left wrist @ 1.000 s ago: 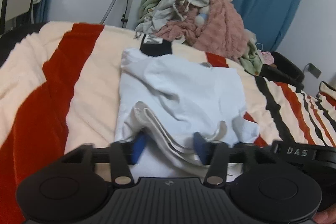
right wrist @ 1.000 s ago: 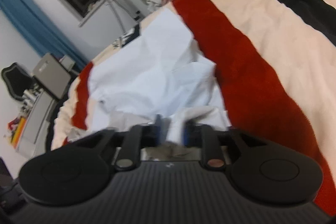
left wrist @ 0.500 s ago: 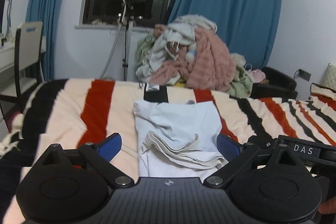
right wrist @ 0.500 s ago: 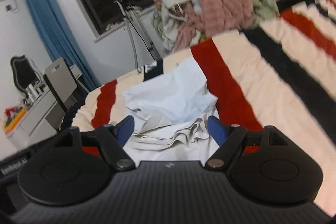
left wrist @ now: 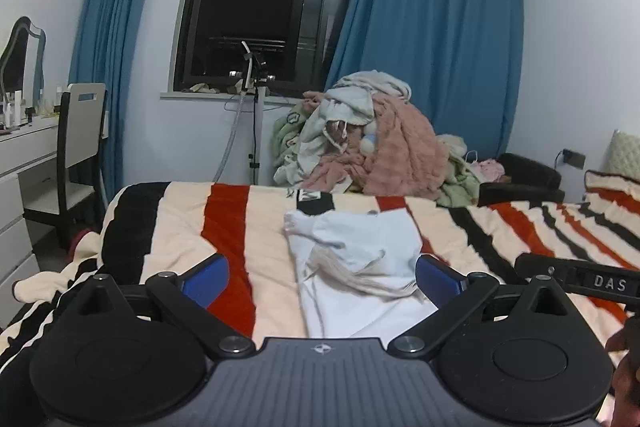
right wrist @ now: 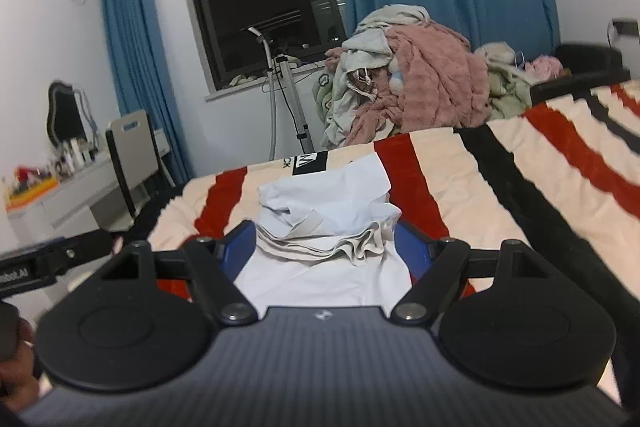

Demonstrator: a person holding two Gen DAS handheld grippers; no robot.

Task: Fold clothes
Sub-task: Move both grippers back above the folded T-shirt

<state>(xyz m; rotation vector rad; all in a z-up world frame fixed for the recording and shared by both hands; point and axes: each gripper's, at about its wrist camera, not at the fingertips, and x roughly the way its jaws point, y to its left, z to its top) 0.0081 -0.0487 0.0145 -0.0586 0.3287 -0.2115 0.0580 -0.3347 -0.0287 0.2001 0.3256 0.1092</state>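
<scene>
On the striped blanket [left wrist: 256, 227] covering the bed, the pale blue garment [left wrist: 360, 247] lay partly folded, with a bunched-up greyish-white layer [right wrist: 320, 243] heaped across its near half, pretty much in the middle of the bed and between two red stripes. Both tongs were off it: the left gripper [left wrist: 322, 277] had its blue pads spread as wide as they go, one pad over the red stripe and the other near the shirt's right edge, nothing pinched between them. The right gripper [right wrist: 324, 247] was also spread apart, its blue pads sitting either side of the crumpled fold in that view, but not pressing on the fabric as far as I could see. A bit of a hand [left wrist: 624, 367] showed at the lower right edge of the left view. Behind the bed there was a big pile of clothes [left wrist: 372, 143] with a pink fuzzy thing on top, blue curtains [left wrist: 432, 47] round a dark window [left wrist: 256, 7], and a chair [left wrist: 80, 147] by a white desk [left wrist: 28, 155] on the left.
</scene>
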